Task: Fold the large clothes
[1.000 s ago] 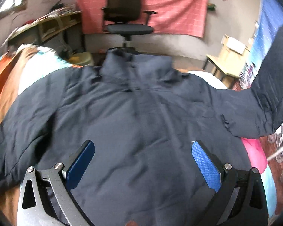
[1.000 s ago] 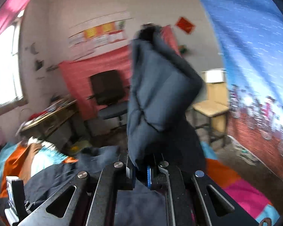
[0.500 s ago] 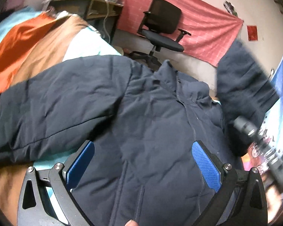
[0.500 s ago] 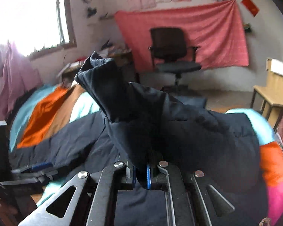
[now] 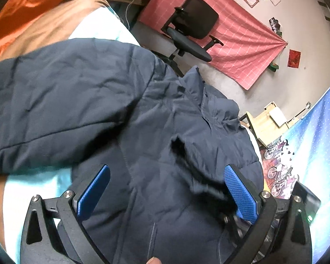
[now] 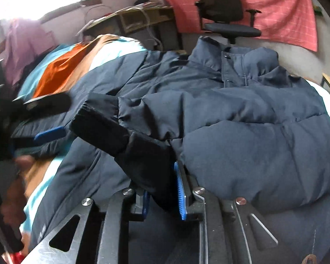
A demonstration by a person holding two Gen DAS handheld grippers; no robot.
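My left claw (image 5: 165, 193) hangs wide open over the front of the navy padded jacket (image 5: 156, 149), its blue pads well apart and nothing between them. The jacket lies spread on the bed (image 5: 44, 19), collar (image 5: 200, 88) toward one o'clock in the left wrist view, its left sleeve (image 5: 55, 101) stretched flat across to nine o'clock. Containers with things in them: I see none in either view; the bed alone carries the jacket, on a cover striped orange, tan and pale turquoise.

My right claw (image 6: 162, 195) is opening its narrow jaws, and the black cuff (image 6: 112, 129) of the right sleeve (image 6: 242, 136) sits between the blue pads; the pads no longer seem to press it. That sleeve lies folded across the jacket's chest, running from three o'clock in toward the cuff at nine o'clock in the right wrist view. An office chair (image 6: 226, 19) stands beyond the collar at twelve o'clock before a red cloth on the wall (image 6: 286, 13).

A second ago the right claw was pinched tight on this cuff and held the sleeve up in the air; half a second ago it was swinging over the jacket, and now the sleeve is laid down on the chest. In the left view the jacket has rolled from level to slanted, and the left claw has stayed equally wide.
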